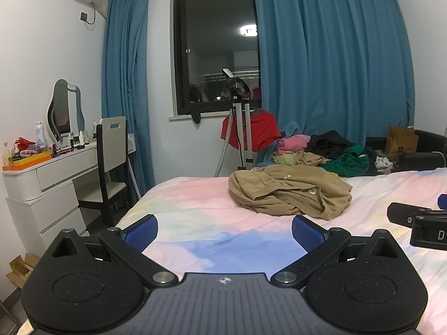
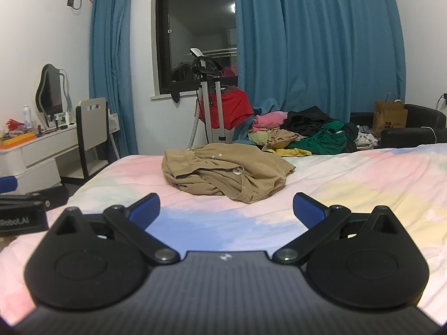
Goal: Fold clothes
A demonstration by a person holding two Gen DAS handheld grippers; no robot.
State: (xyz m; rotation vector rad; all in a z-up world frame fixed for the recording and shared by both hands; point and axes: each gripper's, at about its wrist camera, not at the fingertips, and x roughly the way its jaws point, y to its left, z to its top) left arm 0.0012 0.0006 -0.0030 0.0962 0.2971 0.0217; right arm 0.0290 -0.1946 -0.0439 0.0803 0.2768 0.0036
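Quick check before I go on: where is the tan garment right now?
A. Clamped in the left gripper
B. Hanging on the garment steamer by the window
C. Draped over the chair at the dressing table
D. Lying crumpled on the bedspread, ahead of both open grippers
D: the tan garment lies in a crumpled heap on the bedspread, beyond the left gripper and the right gripper, whose jaws both stand wide apart with nothing between them.

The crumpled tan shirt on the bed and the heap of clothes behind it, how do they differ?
The crumpled tan shirt is a single garment in one colour; the heap of mixed clothes has many garments: pink, black, green, yellow. The shirt lies alone on the pastel bedspread, nearer the grippers; the heap sits beyond the bed's far edge. Both are unfolded.
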